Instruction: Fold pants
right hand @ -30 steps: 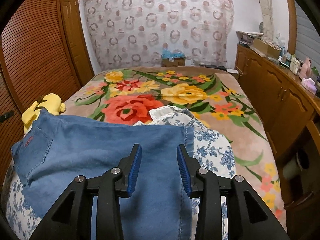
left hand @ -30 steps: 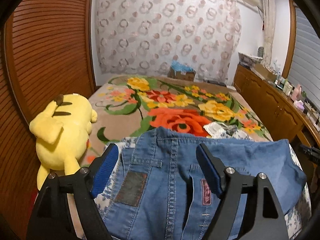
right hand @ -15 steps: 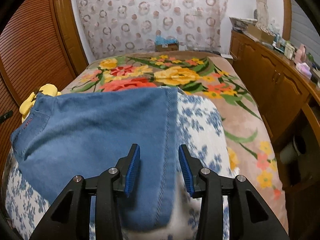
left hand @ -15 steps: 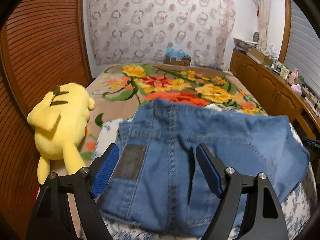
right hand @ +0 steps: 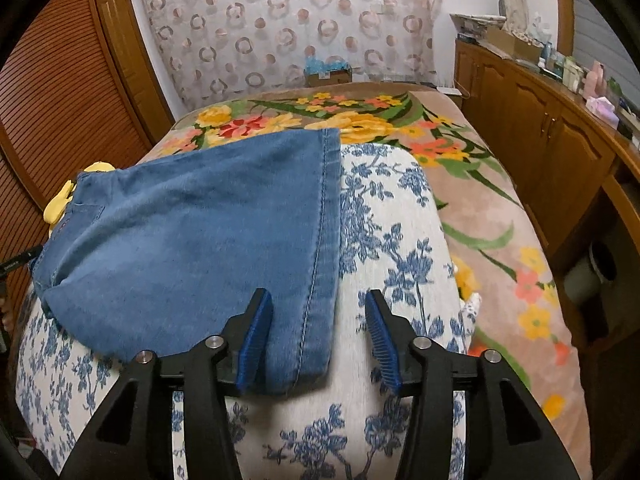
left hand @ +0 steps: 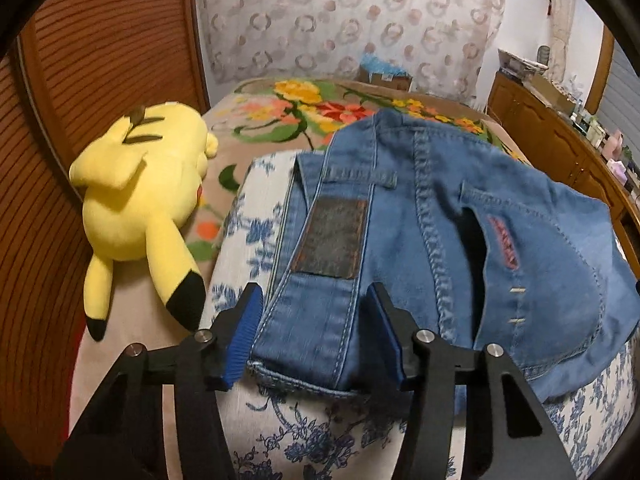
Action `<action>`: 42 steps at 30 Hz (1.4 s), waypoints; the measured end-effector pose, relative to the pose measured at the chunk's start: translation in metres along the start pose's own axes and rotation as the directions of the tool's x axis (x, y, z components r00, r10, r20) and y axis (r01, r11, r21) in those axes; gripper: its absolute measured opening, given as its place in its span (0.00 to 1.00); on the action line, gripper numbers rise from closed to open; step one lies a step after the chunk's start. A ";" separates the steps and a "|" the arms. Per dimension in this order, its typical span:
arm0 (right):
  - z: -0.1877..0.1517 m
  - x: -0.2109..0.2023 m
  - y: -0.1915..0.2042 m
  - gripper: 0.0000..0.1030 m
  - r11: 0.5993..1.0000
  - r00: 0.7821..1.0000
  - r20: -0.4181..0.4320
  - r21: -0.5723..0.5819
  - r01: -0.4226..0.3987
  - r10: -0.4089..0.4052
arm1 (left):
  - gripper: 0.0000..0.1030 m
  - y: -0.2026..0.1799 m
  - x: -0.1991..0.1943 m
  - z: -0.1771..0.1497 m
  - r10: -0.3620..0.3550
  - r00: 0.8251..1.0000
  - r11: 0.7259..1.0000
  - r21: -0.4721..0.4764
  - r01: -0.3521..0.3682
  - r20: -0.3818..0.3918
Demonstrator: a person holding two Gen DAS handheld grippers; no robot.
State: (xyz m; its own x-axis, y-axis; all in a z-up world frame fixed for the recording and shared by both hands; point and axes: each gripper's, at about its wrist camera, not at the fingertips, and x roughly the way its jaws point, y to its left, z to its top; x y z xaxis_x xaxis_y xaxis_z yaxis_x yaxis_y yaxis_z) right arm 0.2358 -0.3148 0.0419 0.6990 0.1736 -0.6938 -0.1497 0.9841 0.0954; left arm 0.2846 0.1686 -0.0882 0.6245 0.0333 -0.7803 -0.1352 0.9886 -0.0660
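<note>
Left wrist: pants (left hand: pixel 440 220) waistband between claw (left hand: pixel 316 336) pads.

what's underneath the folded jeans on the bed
The jeans lie on a white cushion with blue flowers, which shows around their edges. The cushion sits on the floral blanket. Whatever lies directly beneath the denim is covered.

Blue denim pants (left hand: pixel 460 240) on blue-flowered white cloth (right hand: pixel 392 248); yellow plush (left hand: pixel 148 196); floral blanket (right hand: pixel 472 184).
</note>
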 end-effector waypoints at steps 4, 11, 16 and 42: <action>-0.007 -0.002 0.003 0.50 1.000 1.000 -0.010 0.002 -0.012 0.012 | 0.42 0.006 -0.002 -0.005 -0.008 1.000 1.000 -0.021 0.008 0.000; -0.012 0.000 0.006 0.50 1.000 1.000 -0.016 0.012 -0.026 0.026 | 0.07 -0.003 -0.018 -0.010 -0.046 0.999 0.999 0.014 0.046 0.024; -0.013 -0.004 0.007 0.50 0.999 0.999 -0.010 0.009 -0.030 0.030 | 0.06 0.008 -0.048 -0.012 -0.017 0.993 1.000 -0.020 0.019 0.116; -0.023 0.009 0.052 0.51 0.993 0.995 -0.052 -0.087 -0.085 0.081 | 0.08 0.008 -0.016 -0.030 0.022 1.000 1.000 -0.002 -0.022 0.015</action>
State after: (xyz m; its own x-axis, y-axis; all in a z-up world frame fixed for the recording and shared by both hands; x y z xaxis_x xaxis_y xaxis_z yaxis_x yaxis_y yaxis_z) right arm 0.2178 -0.2628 0.0244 0.6470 0.2507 -0.7201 -0.2688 0.9588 0.0922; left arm 0.2509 0.1713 -0.0948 0.6327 0.0573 -0.7723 -0.1502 0.9874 -0.0498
